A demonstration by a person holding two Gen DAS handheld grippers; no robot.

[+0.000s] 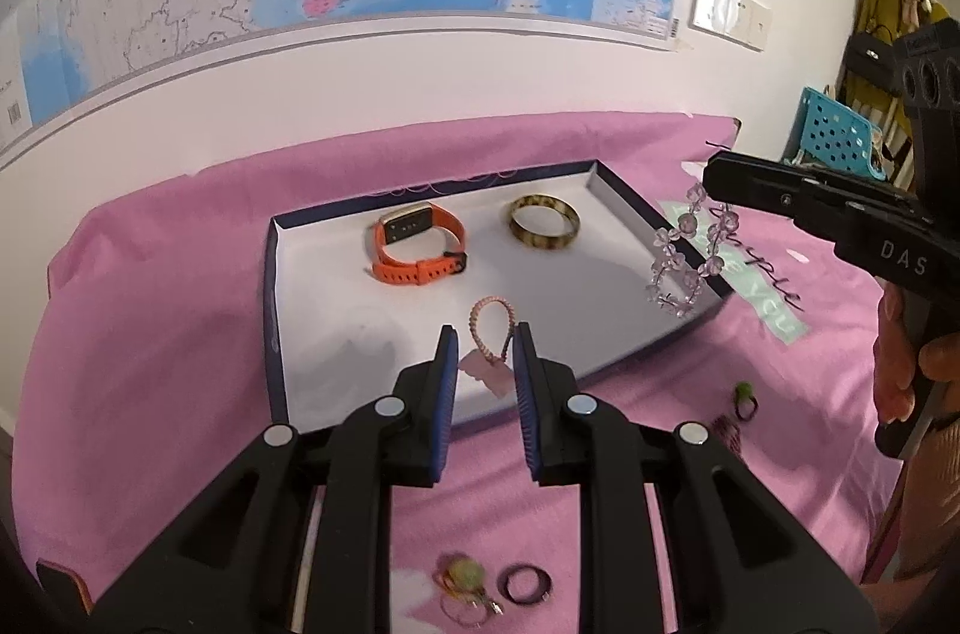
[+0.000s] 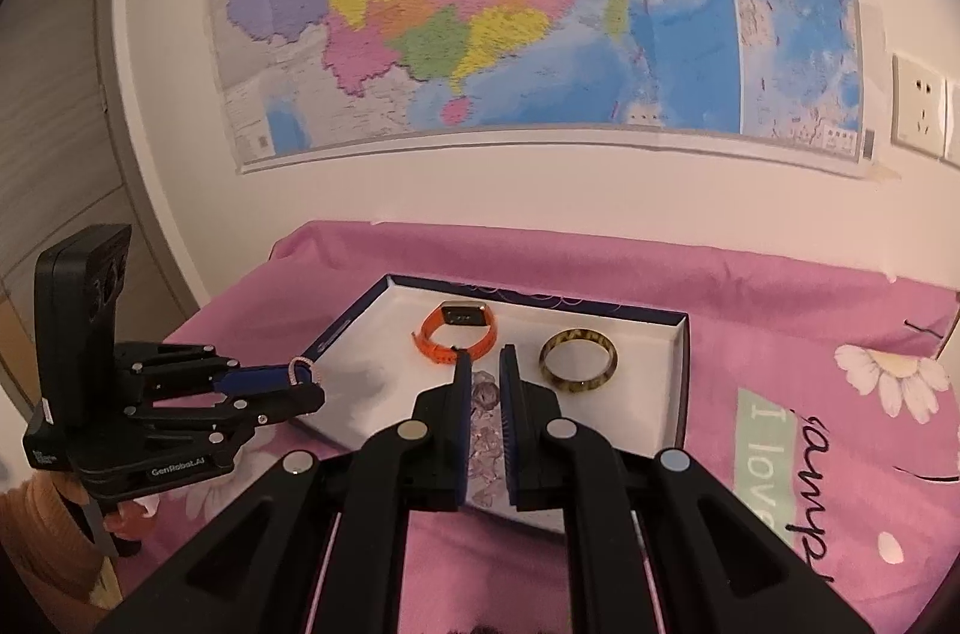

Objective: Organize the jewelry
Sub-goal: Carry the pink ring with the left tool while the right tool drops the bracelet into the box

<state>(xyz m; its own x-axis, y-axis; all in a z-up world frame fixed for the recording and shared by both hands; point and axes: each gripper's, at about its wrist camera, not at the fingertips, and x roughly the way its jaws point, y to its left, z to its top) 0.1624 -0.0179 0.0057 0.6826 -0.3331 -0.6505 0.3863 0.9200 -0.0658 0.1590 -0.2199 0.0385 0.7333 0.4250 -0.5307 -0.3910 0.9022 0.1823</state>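
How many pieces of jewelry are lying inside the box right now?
2: an orange watch at the box's back left and a mottled bangle at its back right. The grippers may hide more near the front.

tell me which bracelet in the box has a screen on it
The orange watch band, lying at the back left of the box. The tortoiseshell bangle beside it is a plain ring with no screen.

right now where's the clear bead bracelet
The clear bead bracelet hangs from the shut right tool, at the right of the left wrist view, over the right edge of the box, right of the tortoiseshell bangle.
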